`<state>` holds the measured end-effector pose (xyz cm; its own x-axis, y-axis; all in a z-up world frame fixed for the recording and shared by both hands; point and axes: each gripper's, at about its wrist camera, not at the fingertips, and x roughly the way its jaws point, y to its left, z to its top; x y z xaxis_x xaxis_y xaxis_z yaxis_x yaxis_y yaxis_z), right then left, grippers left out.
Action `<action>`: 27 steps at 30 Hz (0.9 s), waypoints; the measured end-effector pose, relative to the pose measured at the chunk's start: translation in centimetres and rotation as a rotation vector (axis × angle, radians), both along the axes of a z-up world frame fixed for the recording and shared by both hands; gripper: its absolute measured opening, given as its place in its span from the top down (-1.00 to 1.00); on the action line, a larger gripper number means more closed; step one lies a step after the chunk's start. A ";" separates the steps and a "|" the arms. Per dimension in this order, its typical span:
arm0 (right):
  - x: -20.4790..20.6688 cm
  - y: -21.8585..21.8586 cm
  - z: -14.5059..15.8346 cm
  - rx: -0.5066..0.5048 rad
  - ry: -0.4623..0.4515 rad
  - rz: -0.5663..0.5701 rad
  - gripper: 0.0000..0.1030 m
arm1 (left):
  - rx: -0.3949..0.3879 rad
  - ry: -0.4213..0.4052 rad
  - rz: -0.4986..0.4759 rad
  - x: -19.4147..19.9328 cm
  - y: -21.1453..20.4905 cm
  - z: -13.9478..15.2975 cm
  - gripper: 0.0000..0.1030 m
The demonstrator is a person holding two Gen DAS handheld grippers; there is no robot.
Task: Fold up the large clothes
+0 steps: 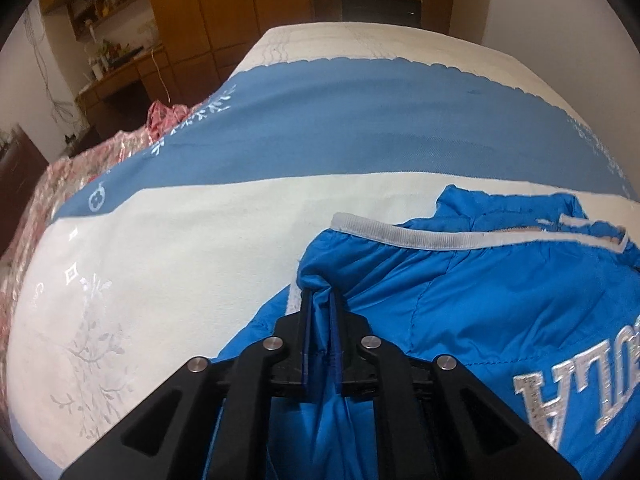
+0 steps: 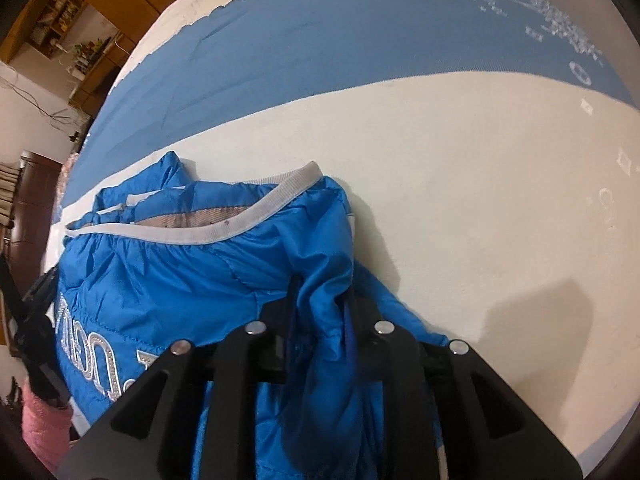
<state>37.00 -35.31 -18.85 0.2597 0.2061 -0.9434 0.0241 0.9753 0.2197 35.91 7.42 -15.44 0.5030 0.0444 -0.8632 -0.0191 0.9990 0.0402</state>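
Observation:
A bright blue padded jacket [image 1: 460, 312] with a grey ribbed hem band [image 1: 420, 238] and silver letters lies on a bed with a cream and blue cover [image 1: 180, 248]. My left gripper [image 1: 320, 296] is shut on a fold at the jacket's left edge. In the right wrist view the same jacket [image 2: 168, 272] lies at lower left, its grey band [image 2: 224, 228] across the top. My right gripper [image 2: 320, 292] is shut on a bunched fold at the jacket's right edge. The left gripper [image 2: 36, 320] shows at the far left of that view.
The bed cover's blue band [image 1: 340, 128] runs across the far part of the bed. A red patterned cloth [image 1: 48, 184] lies at the bed's left side. Wooden cabinets and shelves [image 1: 192, 20] stand behind. Bare cream cover [image 2: 480, 200] stretches to the jacket's right.

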 end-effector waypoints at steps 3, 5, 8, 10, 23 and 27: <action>-0.8 -0.6 2.6 -0.009 -0.066 -0.041 0.38 | -0.042 -0.020 0.055 -0.4 1.3 2.3 0.74; -2.1 -0.2 5.3 -0.027 -0.136 -0.042 0.37 | -0.040 -0.081 0.079 -1.3 1.5 4.4 0.66; -3.7 2.7 7.9 -0.068 -0.207 0.031 0.38 | -0.026 -0.190 0.069 -3.6 0.1 8.1 0.65; -4.0 4.7 8.2 -0.041 -0.219 0.067 0.38 | -0.032 -0.212 0.017 -4.5 -2.2 9.1 0.65; -1.2 9.9 -0.6 -0.050 -0.114 0.064 0.49 | -0.121 -0.023 -0.044 -2.4 -7.6 0.4 0.64; -0.8 10.6 -1.2 -0.093 -0.140 0.055 0.50 | -0.051 -0.024 -0.063 -2.0 -8.4 -1.0 0.65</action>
